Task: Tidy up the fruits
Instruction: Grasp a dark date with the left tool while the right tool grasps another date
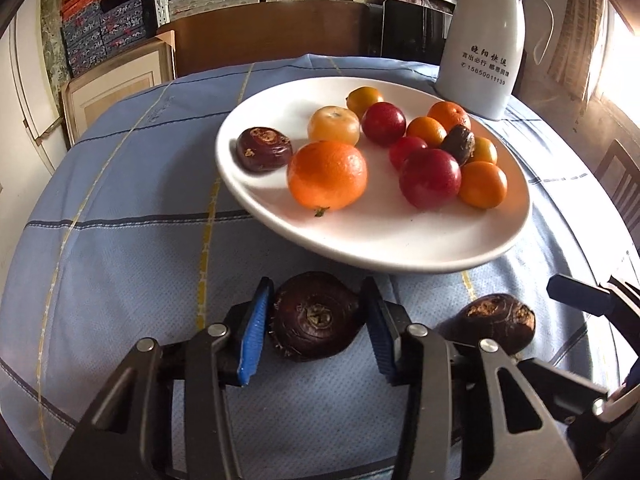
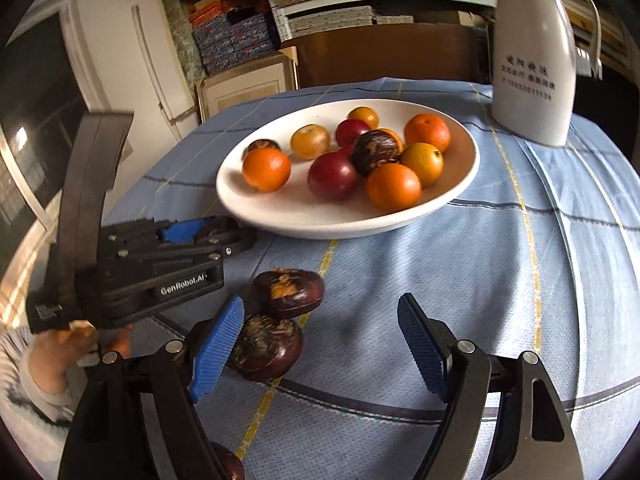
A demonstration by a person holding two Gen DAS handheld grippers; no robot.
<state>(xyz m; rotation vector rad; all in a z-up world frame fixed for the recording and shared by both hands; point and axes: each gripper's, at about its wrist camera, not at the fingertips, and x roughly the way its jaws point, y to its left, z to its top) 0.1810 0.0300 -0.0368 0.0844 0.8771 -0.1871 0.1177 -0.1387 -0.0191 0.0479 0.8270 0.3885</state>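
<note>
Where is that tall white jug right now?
The white jug stands upright on the blue tablecloth at the table's far edge, just behind the right side of the white plate of fruit; both views show it top right.

Table under a blue checked cloth (image 2: 460, 280), white plate (image 2: 460, 184) resting on it, white jug (image 2: 532, 80) standing behind, dark water chestnuts (image 2: 288, 294) lying on the cloth just before the plate.

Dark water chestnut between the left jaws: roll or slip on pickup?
The dark brown flattened water chestnut likely sits stable on the blue cloth. Its glossy skin may slip, though the left gripper's ribbed blue pads should help.
</note>
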